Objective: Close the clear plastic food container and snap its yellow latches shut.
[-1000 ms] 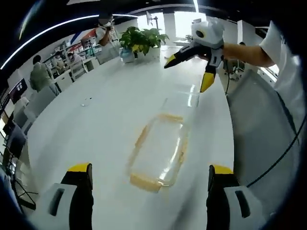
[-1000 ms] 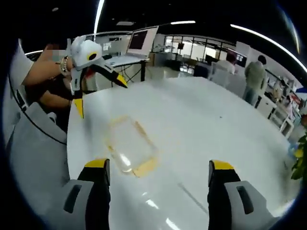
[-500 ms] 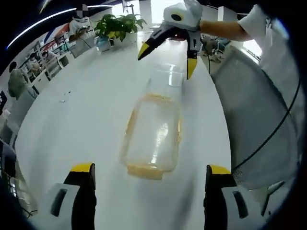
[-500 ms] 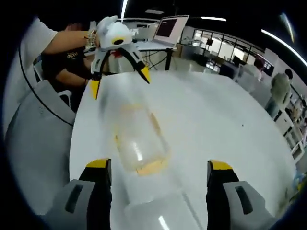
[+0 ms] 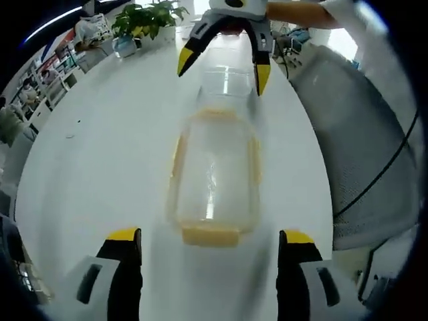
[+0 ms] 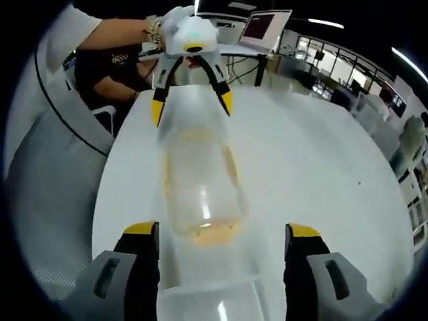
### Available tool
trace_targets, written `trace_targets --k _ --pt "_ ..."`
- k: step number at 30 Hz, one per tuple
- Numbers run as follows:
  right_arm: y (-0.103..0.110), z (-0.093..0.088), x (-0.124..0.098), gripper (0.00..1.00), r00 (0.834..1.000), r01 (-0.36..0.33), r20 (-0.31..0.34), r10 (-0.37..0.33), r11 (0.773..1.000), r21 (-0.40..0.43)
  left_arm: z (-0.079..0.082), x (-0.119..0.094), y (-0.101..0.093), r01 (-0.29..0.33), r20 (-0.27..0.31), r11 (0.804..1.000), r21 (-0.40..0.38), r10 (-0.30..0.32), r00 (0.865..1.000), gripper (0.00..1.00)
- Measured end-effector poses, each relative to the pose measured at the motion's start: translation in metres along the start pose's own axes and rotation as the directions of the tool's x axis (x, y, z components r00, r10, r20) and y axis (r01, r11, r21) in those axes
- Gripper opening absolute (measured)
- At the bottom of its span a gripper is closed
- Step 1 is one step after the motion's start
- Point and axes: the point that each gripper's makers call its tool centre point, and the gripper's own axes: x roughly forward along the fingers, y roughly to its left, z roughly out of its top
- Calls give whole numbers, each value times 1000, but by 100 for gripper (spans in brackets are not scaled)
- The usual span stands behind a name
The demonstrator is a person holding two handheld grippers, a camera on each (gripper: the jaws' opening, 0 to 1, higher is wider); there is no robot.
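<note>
A clear plastic food container (image 5: 214,167) with yellow latches (image 5: 209,235) lies lengthwise on the white table (image 5: 100,154). My left gripper (image 5: 210,249) is open, its jaws flanking the container's near end. At the far end my right gripper (image 5: 223,67) hangs open over a clear lid part (image 5: 227,83). In the right gripper view the container (image 6: 200,180) runs away from me, and a clear lid panel (image 6: 207,294) lies between the jaws of my open right gripper (image 6: 224,244). My left gripper (image 6: 192,105) straddles the far end. Whether the lid is seated I cannot tell.
A grey chair (image 5: 361,134) stands beside the table edge on the person's side. Potted plants (image 5: 144,17) sit at the table's far end. A laptop (image 6: 264,27) stands on a desk behind. A person's arm (image 6: 114,30) holds the left gripper.
Both grippers have come in toward the container from opposite ends and lined up along its length. The container has stayed in place on the table. Both grippers remain open.
</note>
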Motion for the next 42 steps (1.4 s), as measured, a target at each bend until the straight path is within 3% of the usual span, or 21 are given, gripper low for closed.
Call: trace_targets --k 13,18,23,36,42 --pt "1 -11 15 69 998 -41 -44 40 999 -26 -14 13 10 29 -34 999 31 -28 999 73" --pt "2 -15 18 67 997 -58 -58 56 998 -30 -14 17 14 31 -28 999 33 -30 999 64" --pt "4 -17 21 63 995 -73 -71 70 996 -40 -11 17 15 38 -7 999 17 -38 999 63" --pt "9 -20 30 53 992 -92 -96 86 994 -62 -15 21 13 57 -16 998 12 -57 998 50" --pt "7 -18 31 51 992 -92 -93 86 994 -65 -15 21 12 66 -16 998 6 -66 998 48"
